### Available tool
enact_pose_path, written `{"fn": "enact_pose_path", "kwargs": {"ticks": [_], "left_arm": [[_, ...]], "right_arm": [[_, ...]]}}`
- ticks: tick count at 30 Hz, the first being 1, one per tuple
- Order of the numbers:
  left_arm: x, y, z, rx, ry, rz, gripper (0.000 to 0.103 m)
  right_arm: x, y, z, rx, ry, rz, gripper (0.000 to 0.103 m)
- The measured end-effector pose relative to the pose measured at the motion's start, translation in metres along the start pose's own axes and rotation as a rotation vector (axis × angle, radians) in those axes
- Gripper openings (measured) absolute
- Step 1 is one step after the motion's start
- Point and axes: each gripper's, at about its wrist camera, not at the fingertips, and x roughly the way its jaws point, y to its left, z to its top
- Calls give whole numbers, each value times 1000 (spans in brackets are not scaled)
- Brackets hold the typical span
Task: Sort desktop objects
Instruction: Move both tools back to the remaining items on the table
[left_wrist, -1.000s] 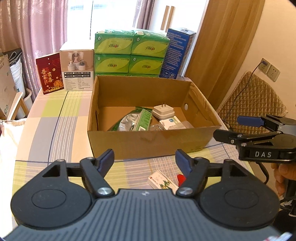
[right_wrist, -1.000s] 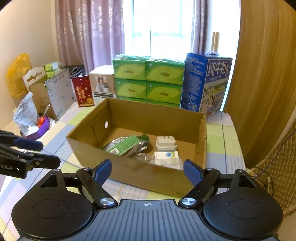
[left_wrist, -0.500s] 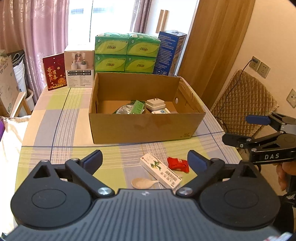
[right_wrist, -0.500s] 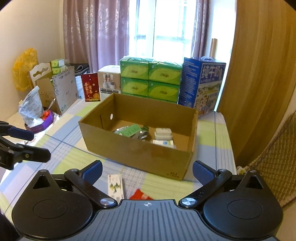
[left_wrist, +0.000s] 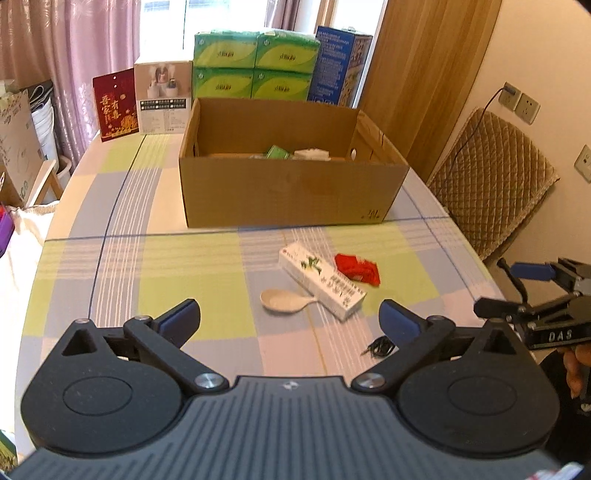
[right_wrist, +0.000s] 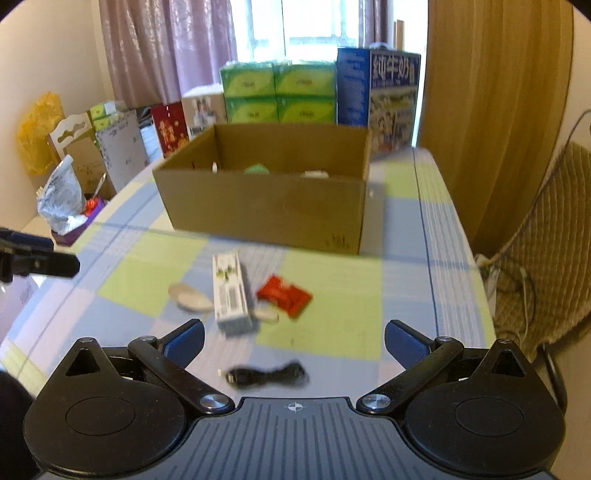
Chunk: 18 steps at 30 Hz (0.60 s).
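The left gripper is spread wide and empty above the checked table. The right gripper is also wide apart, holding nothing; in the left view it shows at 3 o'clock, beside the table's edge, with a hand under it.

Between the left fingers, toward 12 o'clock, a white spoon lies with its handle under or against a long white carton. A red packet sits just beside the carton at its 2 o'clock. A black cable lies nearest the right gripper, apart from the rest.

Farther at 12 o'clock stands an open box with a few items inside, only partly seen. Behind it are green packs and a blue carton.
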Motion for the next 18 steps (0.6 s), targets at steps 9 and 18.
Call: {"fn": "enact_pose_path", "kwargs": {"ticks": [9,18], "left_arm": [[17,-12,-23,27,35,0,101],[45,-16,-32,37,91,-31,101]], "right_arm": [[7,6,-27,-168,45,30,101],[35,18,-34,-467,80,129,96]]}}
